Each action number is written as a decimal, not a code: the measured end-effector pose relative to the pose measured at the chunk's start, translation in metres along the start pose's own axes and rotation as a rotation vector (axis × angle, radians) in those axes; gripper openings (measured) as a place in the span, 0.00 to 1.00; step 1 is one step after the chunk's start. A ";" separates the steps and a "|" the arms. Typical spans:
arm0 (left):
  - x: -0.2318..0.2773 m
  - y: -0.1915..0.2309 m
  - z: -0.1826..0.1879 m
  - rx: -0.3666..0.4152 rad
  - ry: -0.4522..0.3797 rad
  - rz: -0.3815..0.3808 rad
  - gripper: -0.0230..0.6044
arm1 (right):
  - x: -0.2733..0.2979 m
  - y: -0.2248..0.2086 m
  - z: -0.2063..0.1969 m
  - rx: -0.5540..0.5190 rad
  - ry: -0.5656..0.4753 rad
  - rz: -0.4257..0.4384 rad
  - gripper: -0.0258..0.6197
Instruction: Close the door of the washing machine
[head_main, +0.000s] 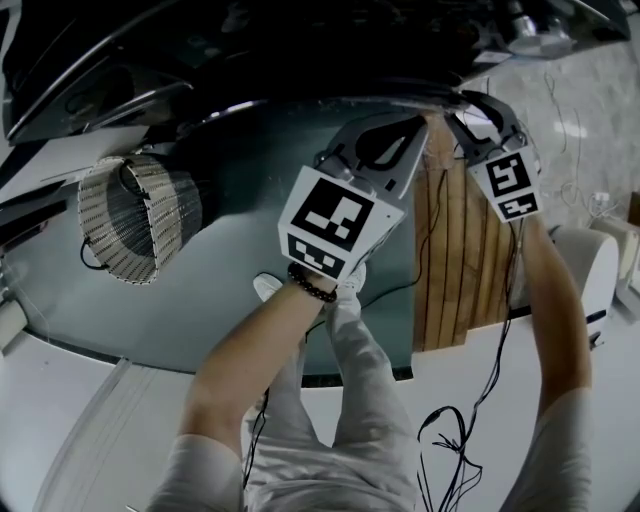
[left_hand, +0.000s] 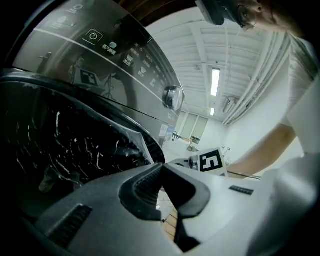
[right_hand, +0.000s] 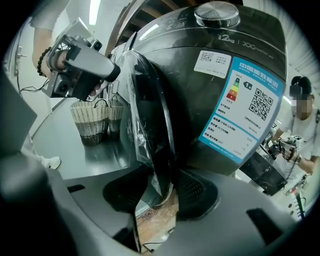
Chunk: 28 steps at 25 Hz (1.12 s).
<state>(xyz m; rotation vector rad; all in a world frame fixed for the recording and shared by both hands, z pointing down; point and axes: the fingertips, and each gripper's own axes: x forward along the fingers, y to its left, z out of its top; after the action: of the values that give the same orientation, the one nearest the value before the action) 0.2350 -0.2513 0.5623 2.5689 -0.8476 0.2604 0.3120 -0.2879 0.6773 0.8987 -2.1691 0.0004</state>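
- Washing machine (right_hand: 220, 75): centre and right of the right gripper view; dial (right_hand: 216, 12) on its top, label (right_hand: 240, 107) on its front.
- Door (right_hand: 152, 125): left of the machine's body, with its lower edge between the parted jaws of the right gripper (right_hand: 160, 192).
- Left gripper (head_main: 405, 125): centre of the head view, just left of the right gripper, at the machine.
- Basket (head_main: 135, 215): left of the head view, on the floor (head_main: 230, 300), well apart from both grippers.
- Slatted board (head_main: 465, 250): right of centre, below the right gripper.
- Cables (head_main: 450, 440): lower right.
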 end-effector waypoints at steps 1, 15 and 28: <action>0.000 0.000 0.000 0.000 -0.001 0.000 0.04 | 0.000 0.000 0.000 0.005 0.002 -0.003 0.31; -0.011 -0.007 0.003 0.009 -0.007 0.007 0.04 | 0.005 -0.008 0.000 0.060 0.007 -0.035 0.31; -0.085 0.005 -0.005 0.057 0.015 0.052 0.04 | -0.061 0.009 -0.031 0.230 -0.037 -0.273 0.06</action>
<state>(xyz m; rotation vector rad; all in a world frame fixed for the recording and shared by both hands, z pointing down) 0.1641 -0.2083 0.5433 2.5961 -0.9147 0.3235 0.3543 -0.2356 0.6608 1.3307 -2.0918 0.1016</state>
